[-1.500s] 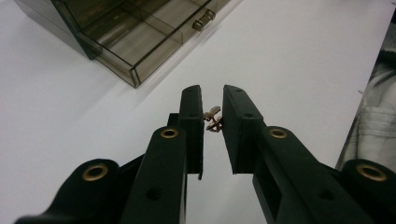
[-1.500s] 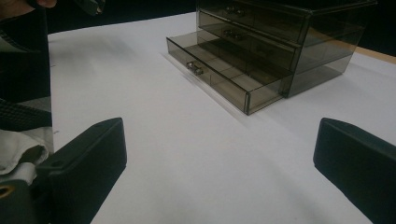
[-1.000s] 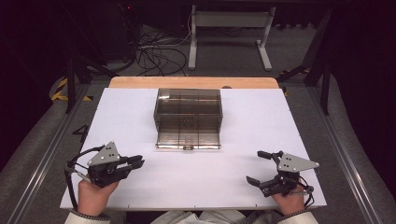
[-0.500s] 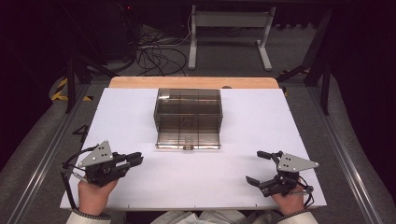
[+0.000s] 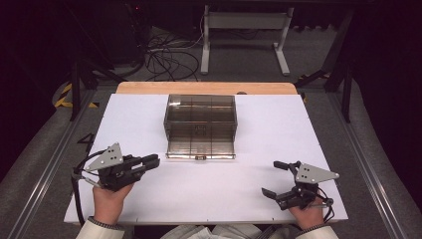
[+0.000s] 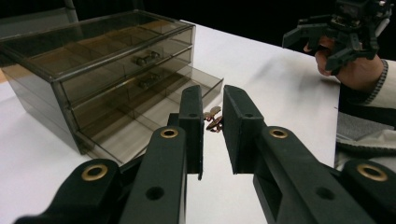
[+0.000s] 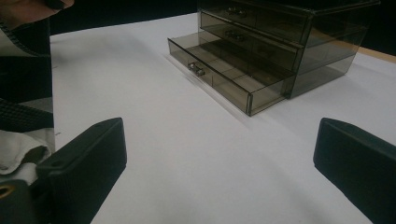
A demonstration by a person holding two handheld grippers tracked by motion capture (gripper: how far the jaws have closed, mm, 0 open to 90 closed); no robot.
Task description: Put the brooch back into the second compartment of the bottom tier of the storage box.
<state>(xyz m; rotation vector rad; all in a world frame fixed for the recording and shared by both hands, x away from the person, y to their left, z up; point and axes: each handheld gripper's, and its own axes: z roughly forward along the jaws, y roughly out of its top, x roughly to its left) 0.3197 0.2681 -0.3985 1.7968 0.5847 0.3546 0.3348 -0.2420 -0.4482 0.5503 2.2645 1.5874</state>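
Left gripper view showed the left hand-held gripper [image 6: 212, 93] with its jaws drawn almost together, a thin slit between them and nothing held. Straight ahead of its tips sat the smoked plastic drawer box [image 6: 70, 60], its bottom drawer [image 6: 121, 135] pulled out towards the person. A small brassy piece [image 6: 212, 119] showed through the slit just beyond the tips. It was probably that drawer's pull, though it was too small to tell for certain.

The right hand-held gripper [image 5: 271, 178] rested low on the desk [image 5: 209, 209], well apart from the box. Its jaws were spread wide and empty.

The step in hand looked like the left hand-held gripper working the open drawer. To do it well, the tips needed to meet the drawer front at its middle, by the pull, so the drawer would run straight rather than twist in its slot. A low, level approach would have kept the tips from riding over the drawer's rim. The box looked light, so it could have skidded. The open right hand-held gripper could have braced the side of the box nearest it.
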